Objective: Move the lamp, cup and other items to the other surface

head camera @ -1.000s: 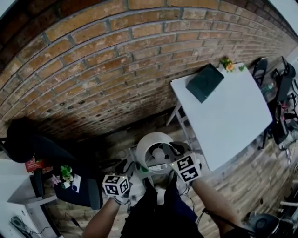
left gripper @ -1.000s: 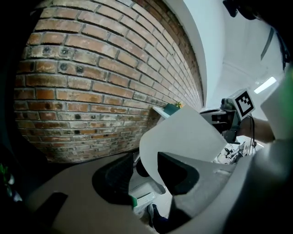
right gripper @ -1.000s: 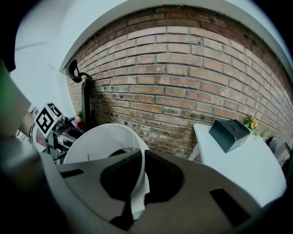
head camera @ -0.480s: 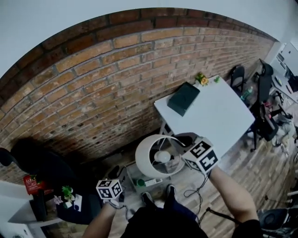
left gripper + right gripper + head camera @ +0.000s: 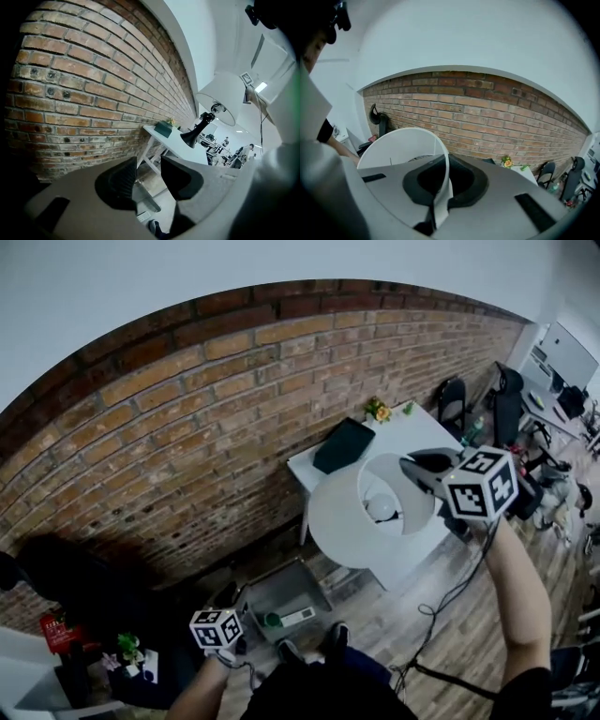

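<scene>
Head view: down left of the tabletop (image 5: pixel 417 427), your left hand-held gripper (image 5: pixel 230 615) hangs half-open on nothing. Over the tabletop's near edge, your right hand-held gripper (image 5: pixel 417 470) pinches the lamp (image 5: pixel 361 512) by its thin shade rim (image 5: pixel 440 164) alone. A swing could crease the shade or let it slip out.

Red brick wall (image 5: pixel 187 399), wooden floor (image 5: pixel 405 617), black chair (image 5: pixel 454 397) beyond

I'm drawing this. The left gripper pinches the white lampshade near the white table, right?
No, the right gripper pinches the lampshade by its rim near the white table; the right gripper view shows it. The left gripper is open, holding nothing.
</scene>
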{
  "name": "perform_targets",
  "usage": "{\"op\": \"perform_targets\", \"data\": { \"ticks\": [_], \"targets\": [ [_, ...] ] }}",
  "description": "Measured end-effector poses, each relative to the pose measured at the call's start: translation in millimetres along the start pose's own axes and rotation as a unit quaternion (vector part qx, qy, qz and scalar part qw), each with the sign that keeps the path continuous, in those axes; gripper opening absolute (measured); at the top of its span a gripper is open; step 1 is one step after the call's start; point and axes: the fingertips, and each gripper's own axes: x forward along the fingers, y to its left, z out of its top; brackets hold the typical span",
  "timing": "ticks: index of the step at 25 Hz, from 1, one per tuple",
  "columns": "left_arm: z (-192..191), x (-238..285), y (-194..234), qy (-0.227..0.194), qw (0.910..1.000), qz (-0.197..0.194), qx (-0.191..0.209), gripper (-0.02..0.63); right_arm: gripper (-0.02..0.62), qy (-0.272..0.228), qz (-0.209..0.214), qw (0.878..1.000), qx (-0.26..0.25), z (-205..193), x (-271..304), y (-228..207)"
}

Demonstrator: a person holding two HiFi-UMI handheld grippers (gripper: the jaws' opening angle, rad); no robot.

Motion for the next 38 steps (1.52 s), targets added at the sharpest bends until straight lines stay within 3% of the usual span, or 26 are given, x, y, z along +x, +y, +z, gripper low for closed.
{"op": "perform_targets", "data": {
  "ticks": [10, 16, 29, 38],
  "targets": [
    [4.9, 19.1, -23.8, 0.005, 0.9998, 0.019, 0.004, 0.155, 0.006, 0.044, -0.047, 0.997, 0.031, -44.5, -11.1, -110.6],
    [12.3, 39.7, -47.0, -0.001, 0.9996, 0.029, 0.004, 0.155, 0.006, 0.059, -0.037, 0.997, 0.045, -74.8, 7.5, -157.5],
    [14.0, 88.8, -96.2, 0.000, 0.9989, 0.046, 0.000, 0.155, 0.011, 0.057, 0.010, 0.996, 0.069, -112.5, 55.0, -225.4],
    [21.8, 106.1, -103.2, -0.004, 0.9986, 0.053, 0.000, 0.155, 0.037, 0.034, -0.010, 0.998, 0.058, -107.2, 75.0, -241.0]
  ]
}}
